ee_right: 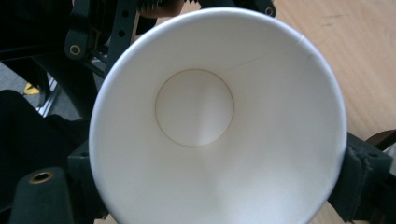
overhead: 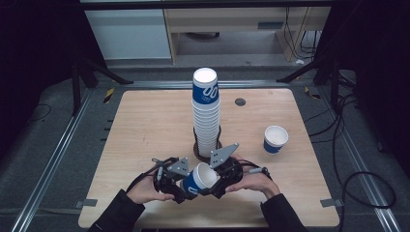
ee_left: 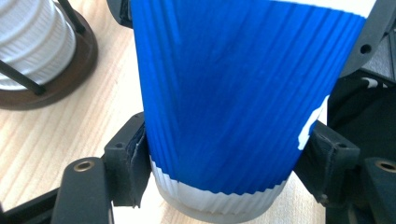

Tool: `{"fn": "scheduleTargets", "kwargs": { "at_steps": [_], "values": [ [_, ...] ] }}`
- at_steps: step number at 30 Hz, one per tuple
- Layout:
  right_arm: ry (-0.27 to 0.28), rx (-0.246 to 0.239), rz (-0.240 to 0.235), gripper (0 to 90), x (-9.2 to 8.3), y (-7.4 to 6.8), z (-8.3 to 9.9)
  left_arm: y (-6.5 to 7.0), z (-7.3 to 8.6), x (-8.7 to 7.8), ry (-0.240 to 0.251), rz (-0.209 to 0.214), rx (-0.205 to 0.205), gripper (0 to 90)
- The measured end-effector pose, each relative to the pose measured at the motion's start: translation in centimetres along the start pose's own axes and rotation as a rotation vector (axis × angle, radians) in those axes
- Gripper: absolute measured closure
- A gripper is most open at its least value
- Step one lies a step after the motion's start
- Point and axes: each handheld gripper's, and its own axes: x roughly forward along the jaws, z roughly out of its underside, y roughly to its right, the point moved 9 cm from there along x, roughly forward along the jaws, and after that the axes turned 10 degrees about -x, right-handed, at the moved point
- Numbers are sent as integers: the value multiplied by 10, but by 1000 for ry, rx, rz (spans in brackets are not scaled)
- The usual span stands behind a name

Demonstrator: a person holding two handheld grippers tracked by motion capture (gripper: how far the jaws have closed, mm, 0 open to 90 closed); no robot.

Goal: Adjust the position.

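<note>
Pale wooden surface (overhead: 145, 130), near the tall stack of blue-and-white ribbed paper cups (overhead: 206, 113).
We clamp the blue-and-white ribbed paper cup (overhead: 199, 180) with the left tool (ee_left: 224, 163); right tool (ee_right: 215, 177) should clear its rim fully before withdrawing.

High view: table (overhead: 145, 125) evenly lit from overhead, surroundings dark, esp. 9 & 3 o'clock edges near black. Soft, short shadows; slight blur and low res throughout. Left gripper view: blue cup (ee_left: 238, 93) v. close, ribs a bit soft, wood at 9 o'clock bright, 3 o'clock side dark. Right gripper view: cup's white inside (ee_right: 219, 121) bright, mild glare toward 6 o'clock, soft shading at 12; background blurred, dark at 9 o'clock.
</note>
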Motion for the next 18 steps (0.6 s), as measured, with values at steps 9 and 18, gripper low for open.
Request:
{"fn": "scheduleTargets", "kwargs": {
  "at_steps": [9, 18],
  "values": [
    [128, 50, 72, 70, -21, 13, -13, -8, -8, -17, 115, -1, -27, 278],
    [240, 100, 93, 67, -35, 20, -24, -11, -20, -34, 257, -21, -60, 278]
  ]
}}
